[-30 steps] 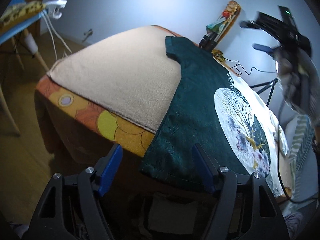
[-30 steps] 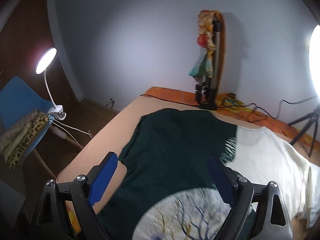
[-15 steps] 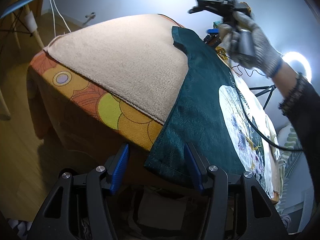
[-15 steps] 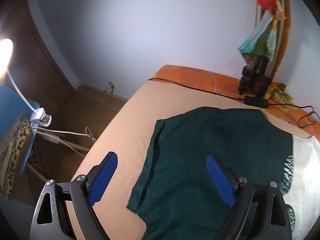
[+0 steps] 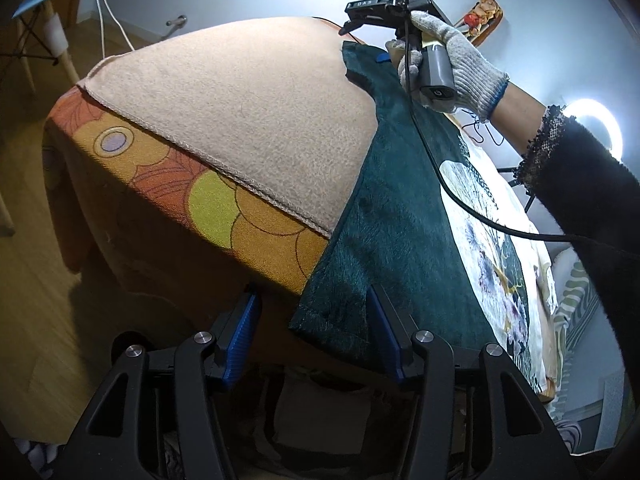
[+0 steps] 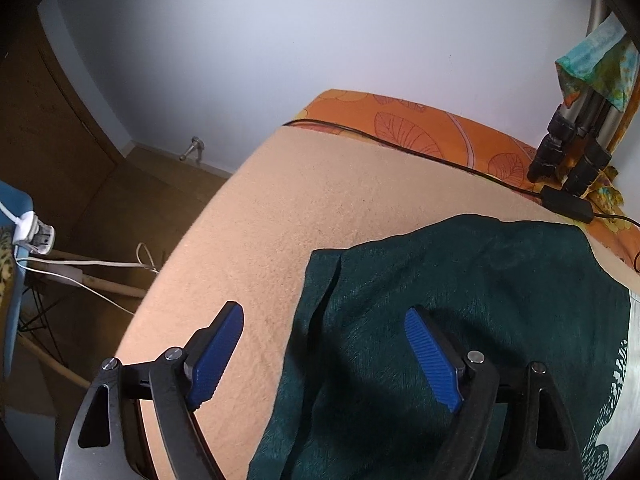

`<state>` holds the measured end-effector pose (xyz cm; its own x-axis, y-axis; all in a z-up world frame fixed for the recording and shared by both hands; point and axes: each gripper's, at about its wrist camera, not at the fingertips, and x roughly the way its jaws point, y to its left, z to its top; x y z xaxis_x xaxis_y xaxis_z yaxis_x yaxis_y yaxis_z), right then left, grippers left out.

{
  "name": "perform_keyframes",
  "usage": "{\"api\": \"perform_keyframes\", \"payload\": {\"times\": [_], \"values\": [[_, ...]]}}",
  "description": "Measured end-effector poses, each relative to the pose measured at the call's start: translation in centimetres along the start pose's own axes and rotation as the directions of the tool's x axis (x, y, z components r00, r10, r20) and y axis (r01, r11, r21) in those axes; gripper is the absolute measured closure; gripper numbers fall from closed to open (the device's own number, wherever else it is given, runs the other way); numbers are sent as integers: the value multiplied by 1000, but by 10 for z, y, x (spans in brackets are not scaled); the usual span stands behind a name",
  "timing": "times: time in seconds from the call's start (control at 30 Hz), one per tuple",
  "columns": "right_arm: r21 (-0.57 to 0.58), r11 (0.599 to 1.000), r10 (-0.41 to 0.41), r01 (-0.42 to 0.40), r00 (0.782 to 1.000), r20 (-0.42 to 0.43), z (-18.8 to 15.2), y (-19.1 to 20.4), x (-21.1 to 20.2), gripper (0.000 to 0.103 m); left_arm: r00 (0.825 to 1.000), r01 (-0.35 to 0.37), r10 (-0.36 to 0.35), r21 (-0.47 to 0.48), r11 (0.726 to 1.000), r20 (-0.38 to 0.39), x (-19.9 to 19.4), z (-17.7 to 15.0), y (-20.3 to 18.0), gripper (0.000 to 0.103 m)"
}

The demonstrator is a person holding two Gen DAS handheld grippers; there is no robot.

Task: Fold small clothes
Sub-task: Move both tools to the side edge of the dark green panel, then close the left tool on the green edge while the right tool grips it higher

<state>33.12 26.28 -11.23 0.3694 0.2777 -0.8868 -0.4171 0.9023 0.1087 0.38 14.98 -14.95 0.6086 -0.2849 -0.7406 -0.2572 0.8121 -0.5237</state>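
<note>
A dark green shirt (image 5: 404,216) with a white tree print lies flat on a beige blanket (image 5: 256,120) over the table. Its hem corner hangs over the near table edge. My left gripper (image 5: 314,332) is open, with the hem corner between its blue pads, not clamped. My right gripper (image 6: 324,354) is open, low over the shirt's sleeve and shoulder edge (image 6: 320,280), one pad over the blanket, one over the shirt. In the left wrist view the right gripper (image 5: 380,58) sits at the shirt's far end, held by a gloved hand (image 5: 456,68).
An orange patterned cloth (image 5: 168,200) covers the table under the blanket. A black cable (image 6: 400,148) and a tripod (image 6: 568,160) lie at the far edge. A ring light (image 5: 600,128) glows at right. A blue chair (image 6: 12,248) and white cords stand on the wooden floor at left.
My left gripper has moved closer to the hem corner. My right gripper has dropped forward and down toward the sleeve, staying open.
</note>
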Motion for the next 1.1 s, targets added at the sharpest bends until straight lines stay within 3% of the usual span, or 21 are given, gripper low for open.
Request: {"api": "perform_keyframes", "payload": {"times": [0.17,0.33,0.6,0.8,1.1], "values": [[-18,999,-44,43,998,-48,-1,-4,13,30,1000,-5,5,5,1000,4,1,0,-4,51],[-72,994,-90,87,995,-41,-4,-2,13,37,1000,-6,6,0,1000,10,0,-1,-2,56],[-87,991,-105,101,993,-46,-4,-4,7,62,1000,9,-9,-32,999,9,-1,0,4,61],[-130,985,-122,116,992,-41,-6,3,5,82,1000,0,1,-13,1000,14,-3,-3,1,68],[-95,988,-126,124,992,-13,-8,-5,-11,97,999,-6,6,10,1000,43,-6,-7,0,83]]}}
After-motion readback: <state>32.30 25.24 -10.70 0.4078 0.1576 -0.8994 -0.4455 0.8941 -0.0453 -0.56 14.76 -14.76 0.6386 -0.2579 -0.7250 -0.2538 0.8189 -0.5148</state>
